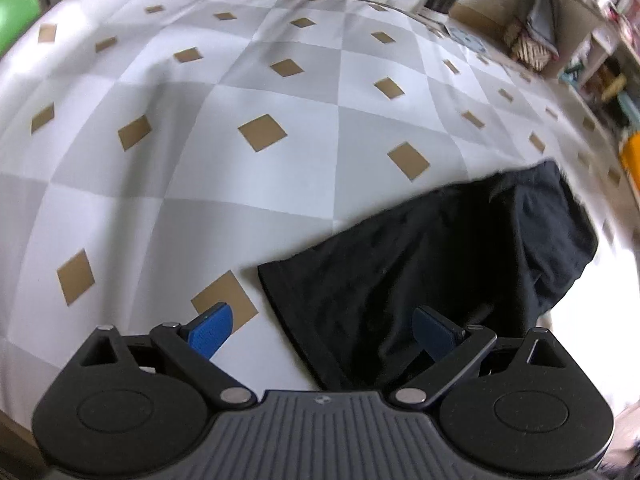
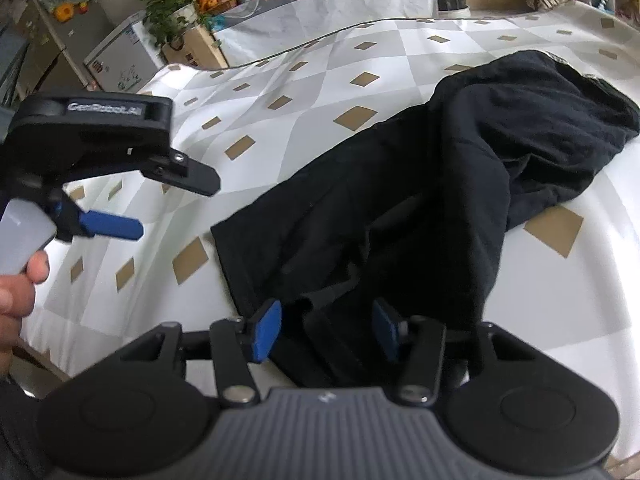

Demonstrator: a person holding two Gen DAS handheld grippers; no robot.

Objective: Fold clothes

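Note:
A black garment [image 2: 420, 184] lies crumpled on the checked tablecloth [image 2: 312, 92], its straight hem [image 2: 228, 264] toward me and a bunched heap [image 2: 560, 120] at the far right. My right gripper [image 2: 326, 332] hangs over the near edge with its jaws partly apart. A fold of the black cloth lies between the blue pads [image 2: 266, 332], which do not press on it. My left gripper [image 1: 323, 329] stands wide open above the garment's [image 1: 420, 264] left hem, holding nothing. The right view also shows the left gripper [image 2: 176, 206], held by a hand [image 2: 20, 280] at the left.
The tablecloth [image 1: 240, 184] is white and grey with brown diamonds. Beyond the table's far edge stand a second covered table [image 2: 320, 12] with fruit, potted plants [image 2: 168, 4] and boxes. Shelves [image 1: 600, 60] with clutter line the right side.

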